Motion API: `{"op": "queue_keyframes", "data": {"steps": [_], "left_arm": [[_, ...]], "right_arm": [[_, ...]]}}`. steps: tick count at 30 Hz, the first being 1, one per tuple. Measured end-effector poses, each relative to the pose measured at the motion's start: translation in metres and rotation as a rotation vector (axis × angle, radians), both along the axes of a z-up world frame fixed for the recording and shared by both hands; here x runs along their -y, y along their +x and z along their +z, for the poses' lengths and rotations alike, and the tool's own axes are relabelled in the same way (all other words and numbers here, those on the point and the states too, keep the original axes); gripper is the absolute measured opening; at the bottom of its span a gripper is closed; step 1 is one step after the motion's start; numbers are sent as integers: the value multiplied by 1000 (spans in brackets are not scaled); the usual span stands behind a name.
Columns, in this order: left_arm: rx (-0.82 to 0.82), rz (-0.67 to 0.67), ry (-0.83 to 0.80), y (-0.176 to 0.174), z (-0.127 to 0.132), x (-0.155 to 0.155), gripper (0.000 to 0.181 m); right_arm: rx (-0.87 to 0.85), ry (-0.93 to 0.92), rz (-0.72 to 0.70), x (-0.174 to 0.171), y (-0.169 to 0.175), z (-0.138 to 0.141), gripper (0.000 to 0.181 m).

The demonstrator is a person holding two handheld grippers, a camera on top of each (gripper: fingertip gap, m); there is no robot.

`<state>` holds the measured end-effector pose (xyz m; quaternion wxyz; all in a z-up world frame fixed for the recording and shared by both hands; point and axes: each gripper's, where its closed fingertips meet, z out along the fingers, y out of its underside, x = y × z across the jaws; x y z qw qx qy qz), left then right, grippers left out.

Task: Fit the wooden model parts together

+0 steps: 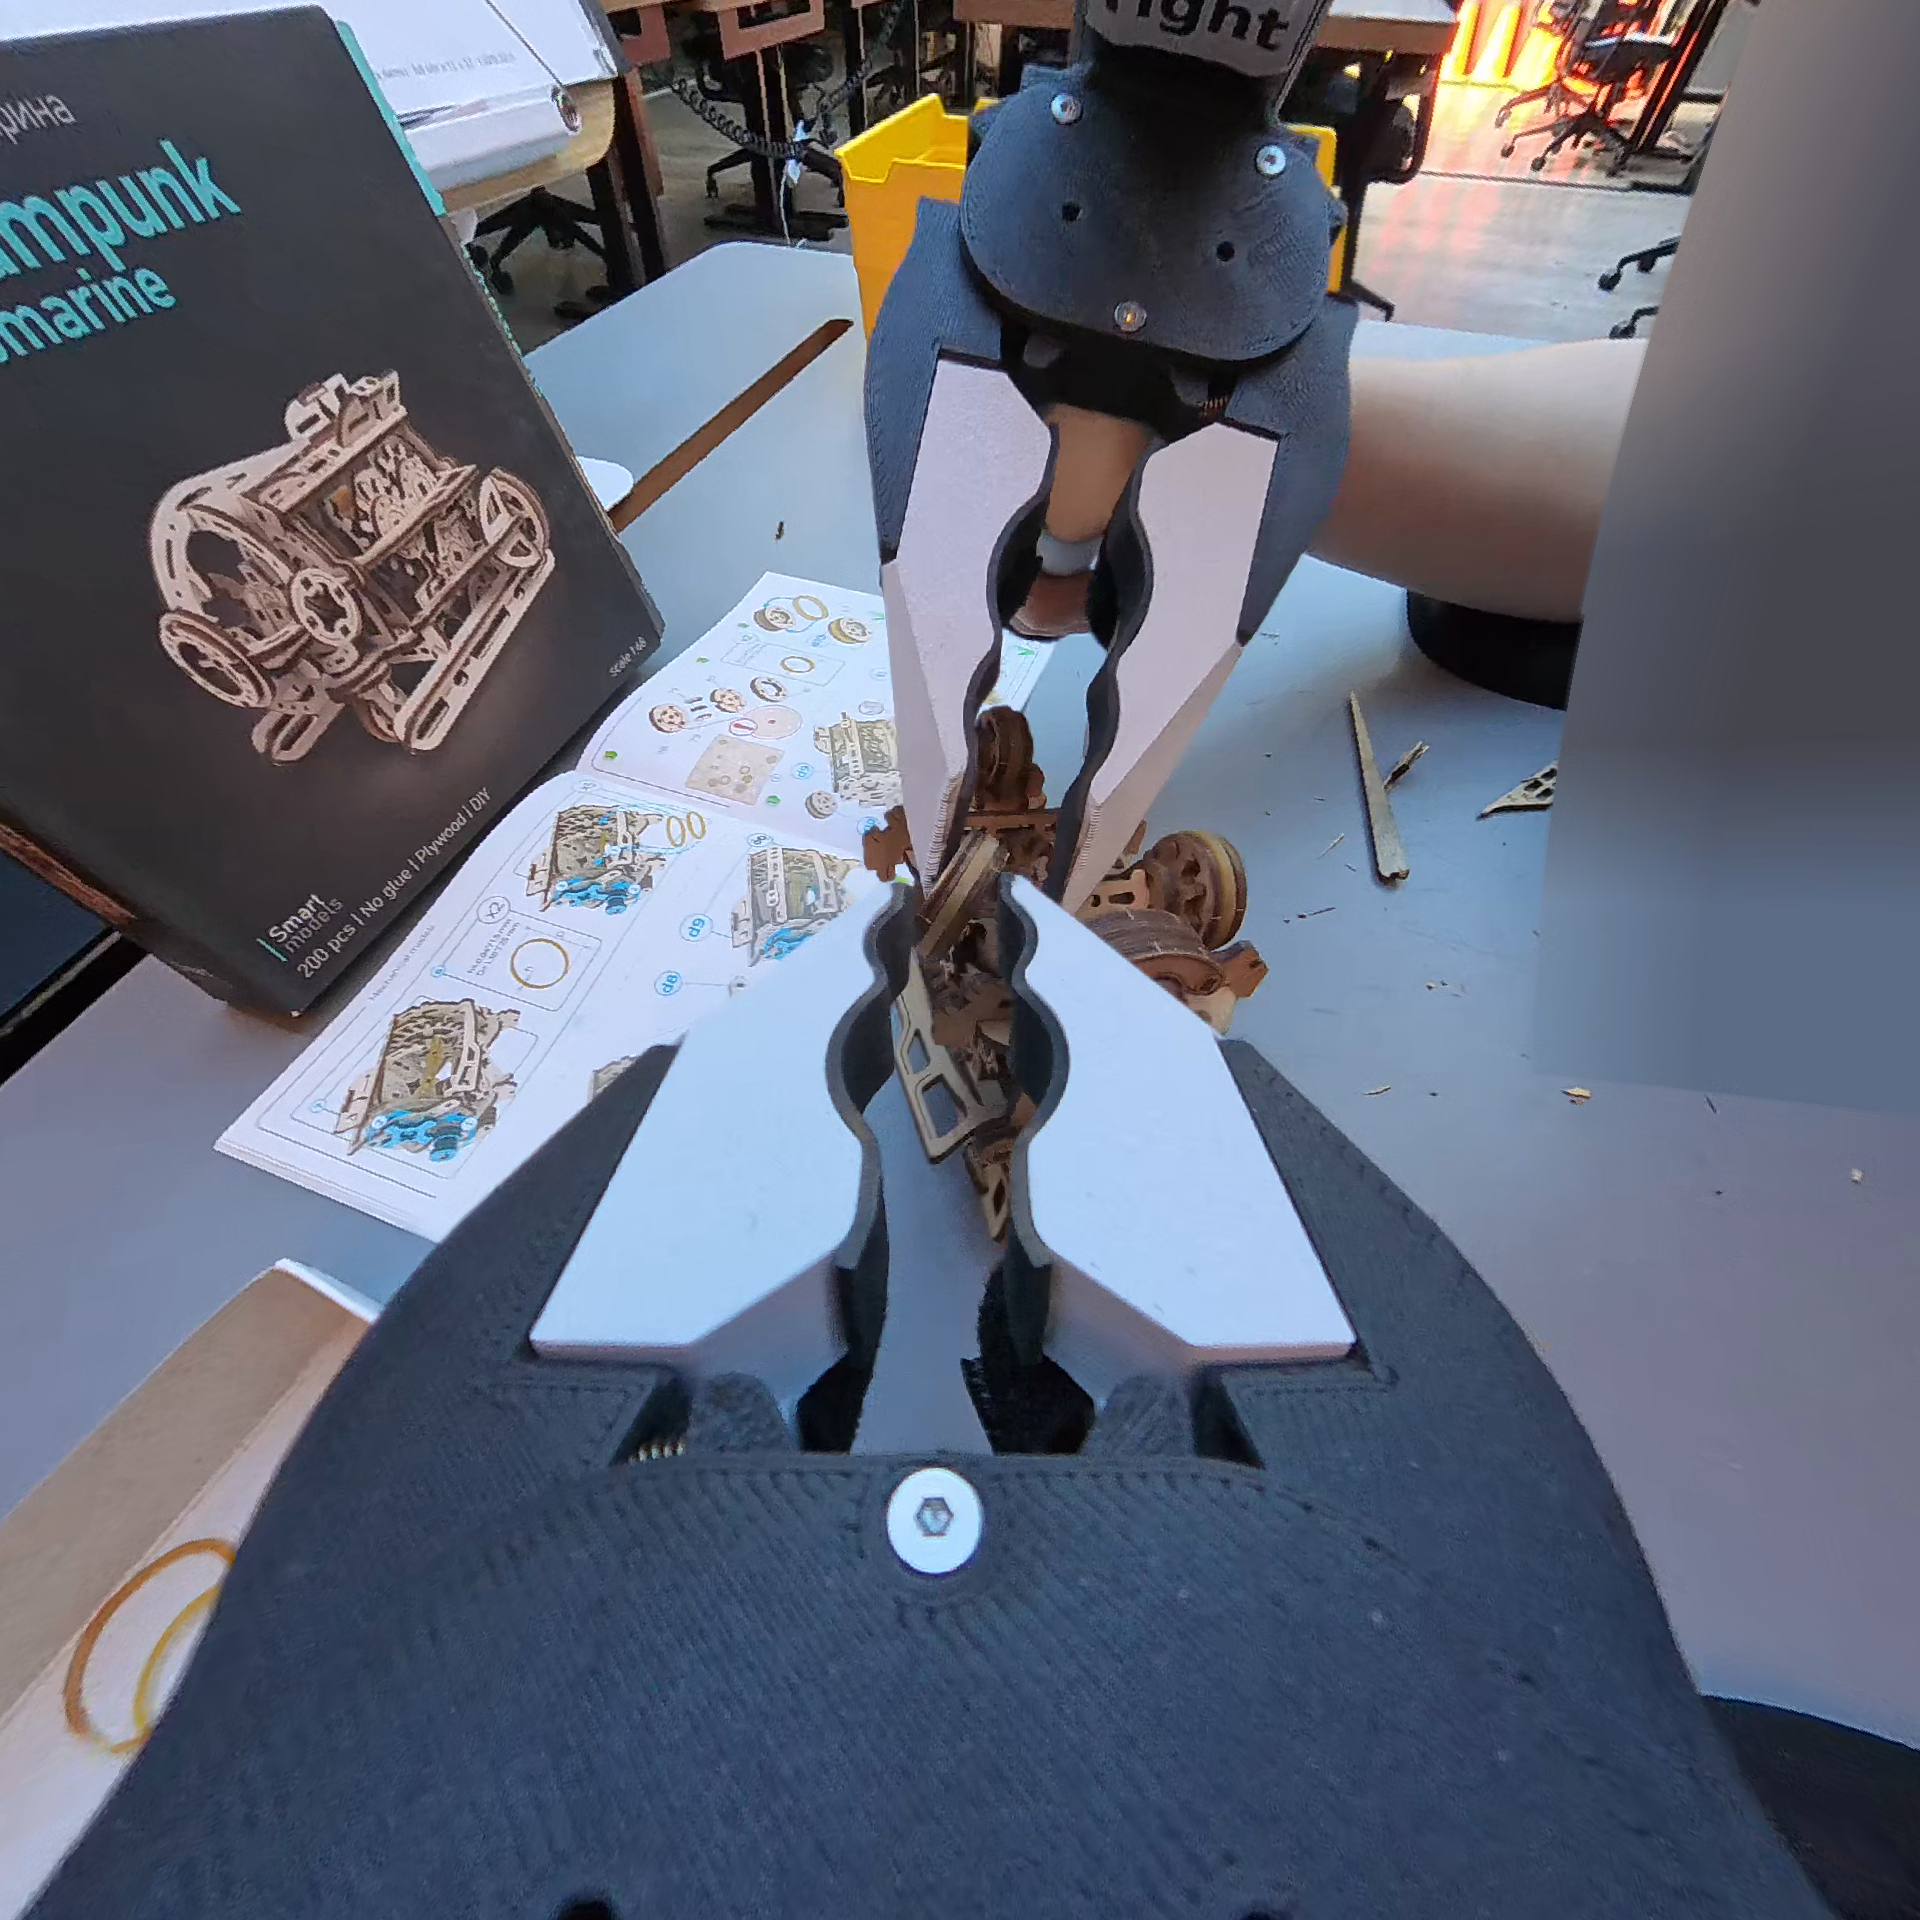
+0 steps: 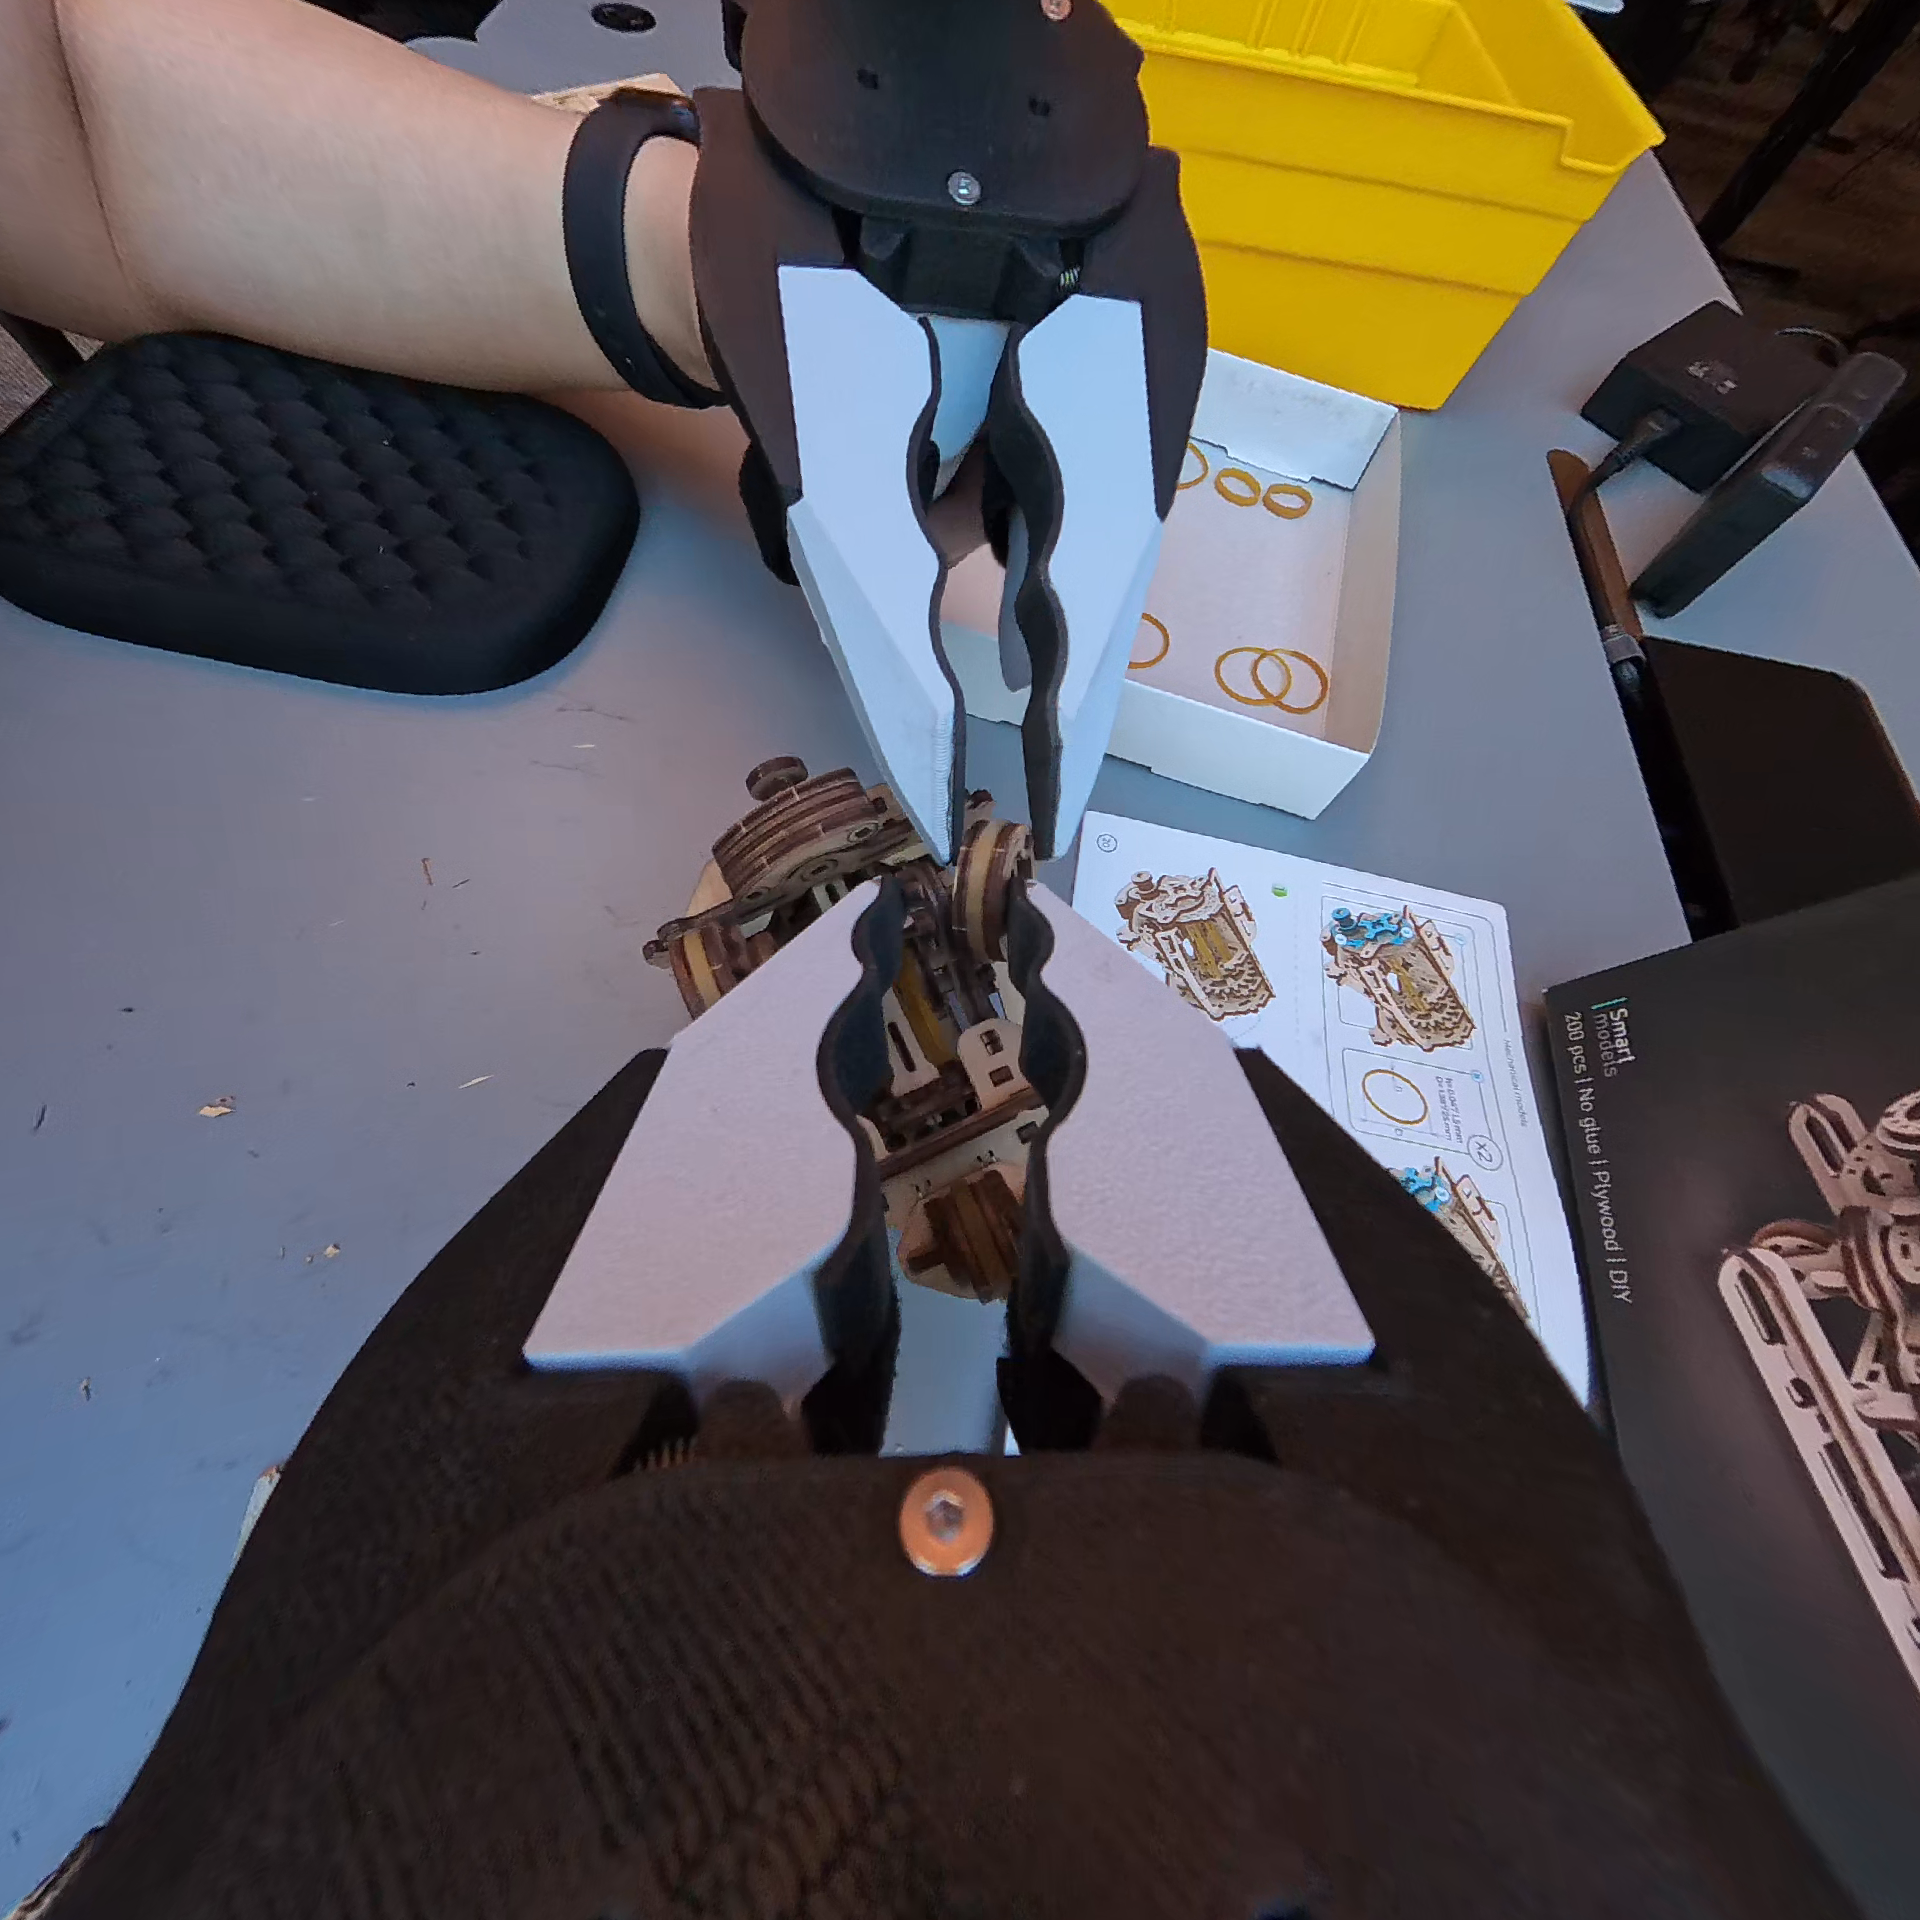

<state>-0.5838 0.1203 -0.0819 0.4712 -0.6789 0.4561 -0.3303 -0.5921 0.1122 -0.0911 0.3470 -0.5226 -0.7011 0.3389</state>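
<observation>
- The wooden model (image 1: pixel 1039 935), a partly built brown and pale plywood assembly with wheels and gears, sits on the grey surface (image 2: pixel 312 1039) around its middle, between the two grippers that face each other over it.
- The left gripper (image 1: pixel 951 904) has its jaws narrowly parted around the model's near side; its tips (image 1: pixel 883 914) lie right at a small round wooden disc, though firm contact is hard to judge.
- The right gripper (image 2: pixel 945 894) likewise stands slightly open, straddling the model's frame, and whether it clamps the wood cannot be told.
- An instruction booklet (image 1: pixel 540 935) lies open just beside the model.
- A dark kit box (image 1: pixel 260 468) stands past the booklet, toward one edge of the surface.
- A white tray (image 2: pixel 1361 582) holding rubber bands (image 2: pixel 1268 675) sits near a yellow bin (image 2: pixel 1382 187) toward the far edge.
- A black padded rest (image 2: pixel 291 520) supports the person's forearm (image 2: pixel 312 208).
- Wood splinters (image 1: pixel 1377 790) are scattered on the surface.
</observation>
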Motion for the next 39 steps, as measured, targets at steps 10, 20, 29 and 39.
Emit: {"op": "queue_keyframes", "data": {"steps": [10, 20, 29, 39], "left_arm": [[-44, -20, 10, -1, -4, 1, 8], [-42, -4, -2, -1, -5, -1, 7], [-69, 21, 11, -2, -5, -1, 6], [-298, 77, -14, -4, -5, -1, 7]], "right_arm": [[-21, -50, -13, -1, 0, 0, 24], [-31, -64, -42, -5, 0, 0, 26], [-32, -77, -70, -5, 0, 0, 26], [12, -19, -111, -6, -1, -1, 26]]}}
